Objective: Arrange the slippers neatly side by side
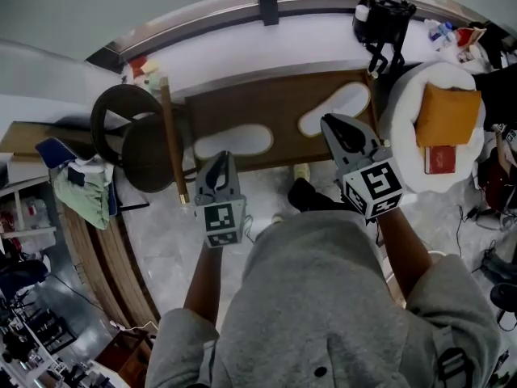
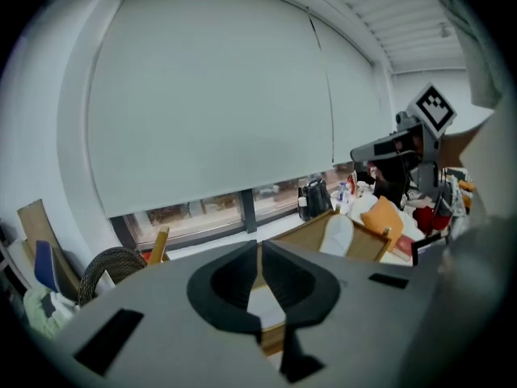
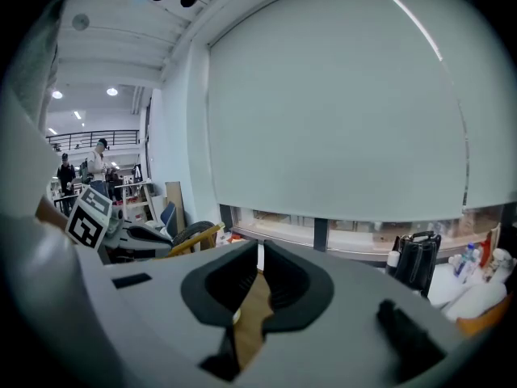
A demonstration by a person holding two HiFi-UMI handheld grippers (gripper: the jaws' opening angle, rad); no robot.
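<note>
The left tongs (image 1: 220, 164) are closed with nothing gripped: in the left gripper view the two dark pads stand together, with only a thin slit between them through which a patch of white and brown shows. The right tongs (image 1: 331, 124) are closed in the same way and empty, and the right gripper view shows only brown wood through the narrow slit. Both tongs are held in the air on the near side of a brown wooden worktop (image 1: 283, 103), each tilted downward, the left tongs lower in the head view than the right. Two white slippers lie flat on the worktop, well apart and not in line. The nearer slipper (image 1: 233, 141) lies crosswise just beyond the tip of the left tongs. The farther slipper (image 1: 335, 107) lies slanted toward the worktop's far right corner, just beyond the tip of the right tongs. Neither tongs touch a slipper. To the right of the worktop a round white seat (image 1: 404, 136) carries an orange cushion (image 1: 447, 113) and a red book (image 1: 440, 158). A black bag (image 1: 384, 18) stands on the white window ledge (image 1: 242, 43) behind. At the worktop's left end stand dark round stools (image 1: 149, 152), with a wooden stick (image 1: 171, 136) leaning there.
</note>
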